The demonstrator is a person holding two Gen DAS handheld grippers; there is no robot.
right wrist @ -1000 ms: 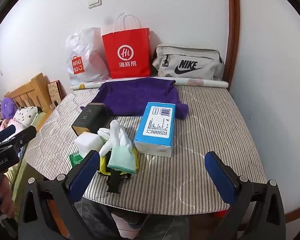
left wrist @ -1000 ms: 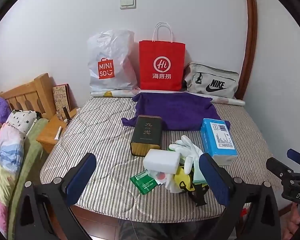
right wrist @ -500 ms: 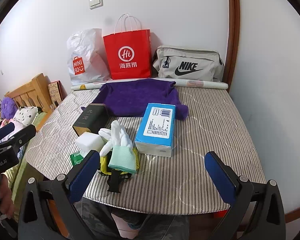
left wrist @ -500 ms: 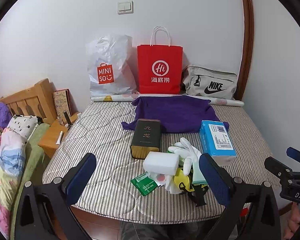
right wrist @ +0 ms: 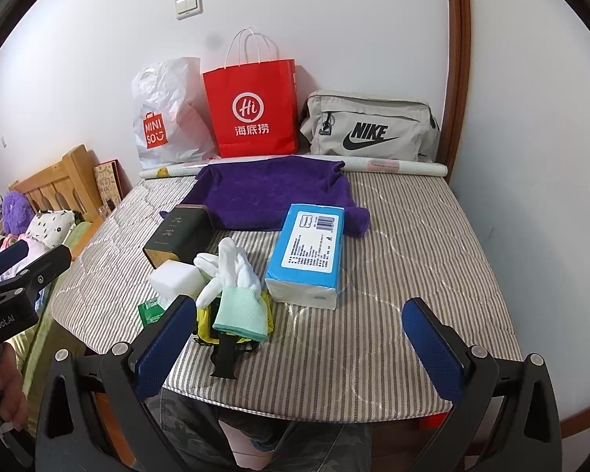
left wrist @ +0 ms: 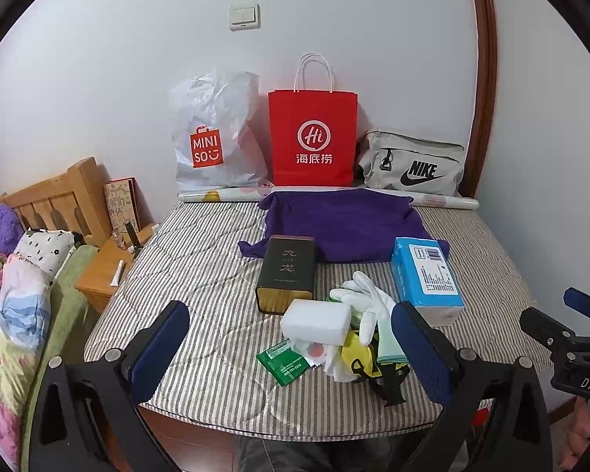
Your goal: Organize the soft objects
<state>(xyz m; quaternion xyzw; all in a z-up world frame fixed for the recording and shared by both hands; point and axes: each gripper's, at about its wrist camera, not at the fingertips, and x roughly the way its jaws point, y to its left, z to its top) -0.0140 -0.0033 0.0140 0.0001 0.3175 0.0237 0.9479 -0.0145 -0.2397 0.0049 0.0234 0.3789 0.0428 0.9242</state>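
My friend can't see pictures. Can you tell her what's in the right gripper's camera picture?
The open right gripper hovers over a striped mattress with a white glove, white sponge and blue tissue pack. Behind lie a purple towel, red bag and grey Nike bag.

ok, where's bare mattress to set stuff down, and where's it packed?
Free: the striped mattress right of the tissue pack, out to the wall, and the left strip beside the dark tin. Crowded: front centre, where sponge, white glove and green packet pile up; purple towel covers the back.
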